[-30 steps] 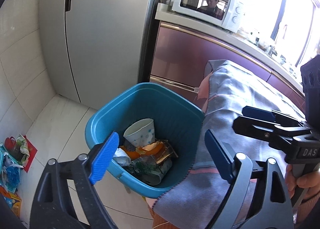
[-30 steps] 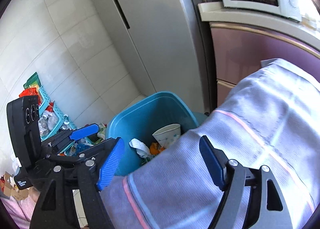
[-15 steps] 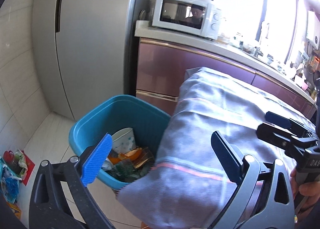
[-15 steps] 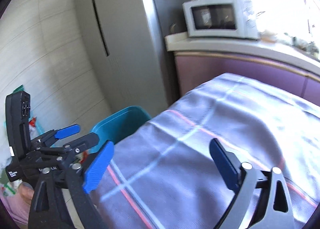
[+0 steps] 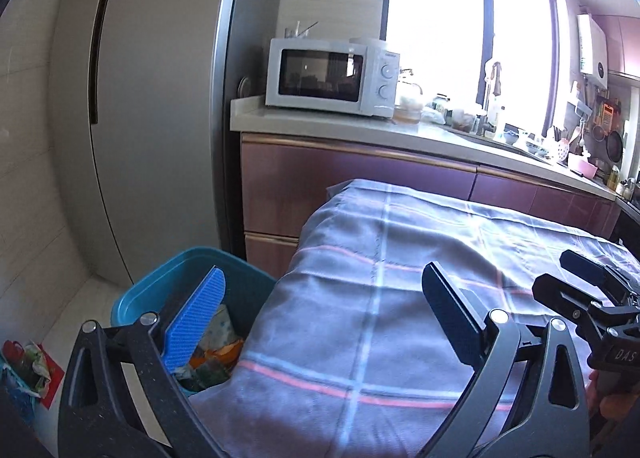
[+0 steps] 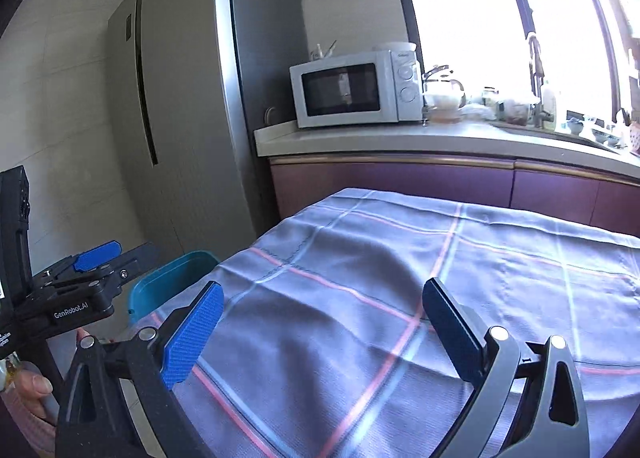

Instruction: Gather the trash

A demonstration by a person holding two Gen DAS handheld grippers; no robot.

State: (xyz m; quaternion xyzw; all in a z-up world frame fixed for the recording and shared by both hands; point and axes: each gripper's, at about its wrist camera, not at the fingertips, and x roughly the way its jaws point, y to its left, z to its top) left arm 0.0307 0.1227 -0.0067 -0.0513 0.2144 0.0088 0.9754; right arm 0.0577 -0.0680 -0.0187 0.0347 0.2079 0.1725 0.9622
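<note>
A blue bin stands on the floor by the table's corner, holding a paper cup, an orange wrapper and other scraps. My left gripper is open and empty, one finger over the bin and the other over the grey checked tablecloth. The right gripper is open and empty above the same tablecloth. In the right wrist view only the bin's rim shows past the table edge. Each gripper appears in the other's view: the right gripper, the left gripper.
A tall grey fridge stands behind the bin. A white microwave sits on the counter over purple cabinets, with kitchenware along the window. Bags and packets lie on the floor at lower left.
Both views have swung up and to the right, from the bin toward the table. The bin has slid to the lower left, and both pairs of jaws stand a little wider.
</note>
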